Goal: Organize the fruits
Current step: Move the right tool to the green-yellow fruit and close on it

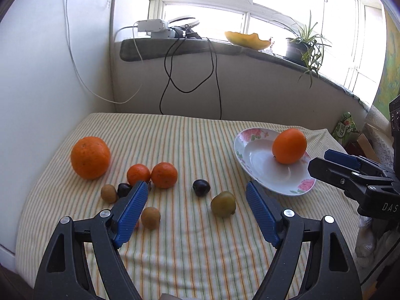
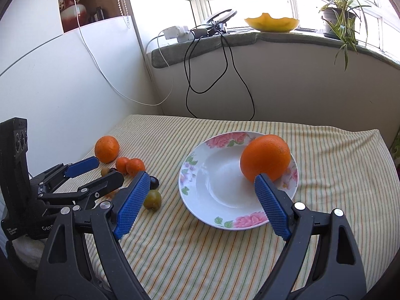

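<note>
A floral white plate (image 1: 252, 155) (image 2: 200, 195) sits on the striped cloth and holds one orange (image 1: 289, 145) (image 2: 265, 160). Left of it lie a big orange (image 1: 90, 157) (image 2: 107, 148), two tangerines (image 1: 164, 175) (image 2: 135, 166), a dark plum (image 1: 201, 187), a green plum (image 1: 223, 204) (image 2: 152, 199), two brown kiwis (image 1: 150, 218) and another dark plum (image 1: 124, 189). My left gripper (image 1: 197, 187) (image 2: 100, 170) is open and empty above the small fruits. My right gripper (image 2: 201, 178) (image 1: 325, 160) is open and empty at the plate's near edge.
A white wall panel (image 1: 37, 80) bounds the table on the left. A windowsill (image 2: 275, 37) behind holds a yellow bowl (image 2: 271, 23), a potted plant (image 2: 337, 17), a power strip and hanging cables (image 2: 212, 70). A green carton (image 1: 346, 128) stands off the table's right edge.
</note>
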Tool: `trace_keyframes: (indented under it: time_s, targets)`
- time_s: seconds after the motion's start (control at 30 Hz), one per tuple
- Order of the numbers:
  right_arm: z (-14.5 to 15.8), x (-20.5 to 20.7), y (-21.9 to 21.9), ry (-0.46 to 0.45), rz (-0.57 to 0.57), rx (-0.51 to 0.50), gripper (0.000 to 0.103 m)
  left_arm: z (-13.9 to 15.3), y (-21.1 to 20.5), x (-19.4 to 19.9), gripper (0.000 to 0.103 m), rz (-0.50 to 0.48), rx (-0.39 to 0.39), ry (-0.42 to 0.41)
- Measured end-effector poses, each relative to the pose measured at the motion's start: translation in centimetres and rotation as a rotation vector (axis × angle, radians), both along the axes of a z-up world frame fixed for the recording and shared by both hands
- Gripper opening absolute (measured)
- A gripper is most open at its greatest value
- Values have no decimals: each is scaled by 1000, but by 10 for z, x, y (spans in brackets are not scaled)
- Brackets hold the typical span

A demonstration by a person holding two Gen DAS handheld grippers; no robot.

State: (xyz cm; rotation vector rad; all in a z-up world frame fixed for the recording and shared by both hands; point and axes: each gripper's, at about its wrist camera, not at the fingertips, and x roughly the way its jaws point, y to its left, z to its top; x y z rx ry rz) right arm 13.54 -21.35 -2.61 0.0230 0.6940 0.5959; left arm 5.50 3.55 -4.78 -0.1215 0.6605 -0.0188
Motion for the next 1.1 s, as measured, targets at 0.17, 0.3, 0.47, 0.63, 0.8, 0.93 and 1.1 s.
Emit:
trace_keyframes:
  time_s: [0.17, 0.3, 0.47, 0.63, 0.8, 0.93, 1.1]
  targets:
    - [-9, -9, 17, 16, 57, -12, 88, -11, 23, -18, 81, 49, 3, 24]
    - [-20, -14, 32, 47, 99, -23, 86, -21, 42, -31, 81, 89, -20, 42]
    - [-33, -17, 47, 90, 145, -43, 74, -32, 57, -34, 77, 117, -40, 63]
    - [-45, -15, 59, 123, 163, -65, 63, -40, 69, -28, 69, 122, -94, 81]
    - [-53, -14, 70, 134, 166, -92, 56, -49, 77, -20, 53, 115, -161, 101]
    - [-62, -10, 79, 142, 156, -112, 53, -47, 61, -18, 44, 56, -128, 93]
    - [-71, -5, 87, 155, 153, -128, 50, -46, 53, -6, 40, 14, -106, 88]
